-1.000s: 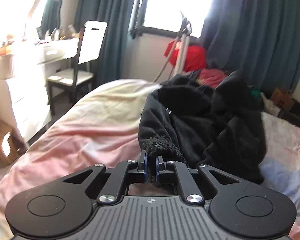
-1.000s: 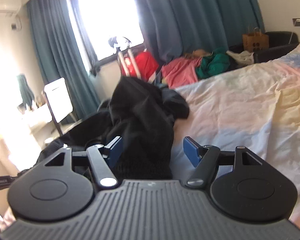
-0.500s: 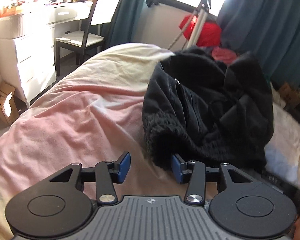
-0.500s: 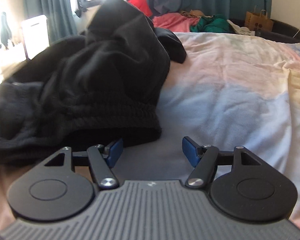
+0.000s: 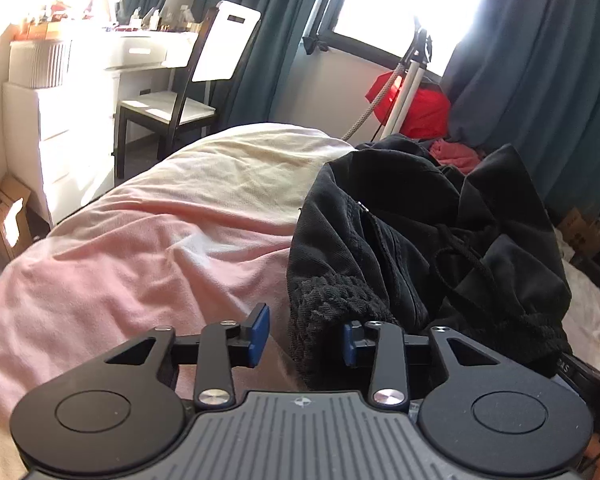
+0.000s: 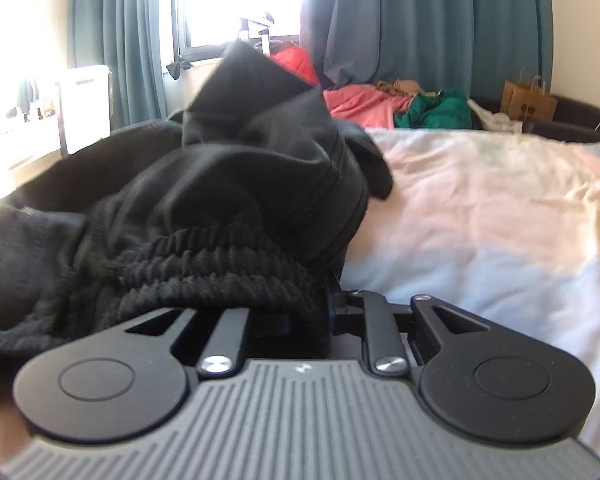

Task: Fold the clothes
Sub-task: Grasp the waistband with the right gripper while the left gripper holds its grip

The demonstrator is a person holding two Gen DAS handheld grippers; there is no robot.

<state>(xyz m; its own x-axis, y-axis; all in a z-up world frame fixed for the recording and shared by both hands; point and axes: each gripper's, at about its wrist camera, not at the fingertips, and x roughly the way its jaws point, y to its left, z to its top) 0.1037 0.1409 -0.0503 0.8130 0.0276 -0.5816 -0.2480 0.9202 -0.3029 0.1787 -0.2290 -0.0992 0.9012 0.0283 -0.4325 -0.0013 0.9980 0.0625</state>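
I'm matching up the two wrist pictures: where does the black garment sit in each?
Left wrist: the black garment fills the centre-right, on the bed.
Right wrist: it fills the left and centre, its ribbed hem draped over the gripper.
Shared landmark: the red bag below the window.

The black garment is the landmark — plain dark cloth with a ribbed black waistband. Under it the bedspread runs pink, fading to cream beyond and pale blue to its right. Behind the garment hang teal curtains; a red bag sits there too. Right of it, past the bed — coral and green clothes, brown paper bags. Left: white chair.
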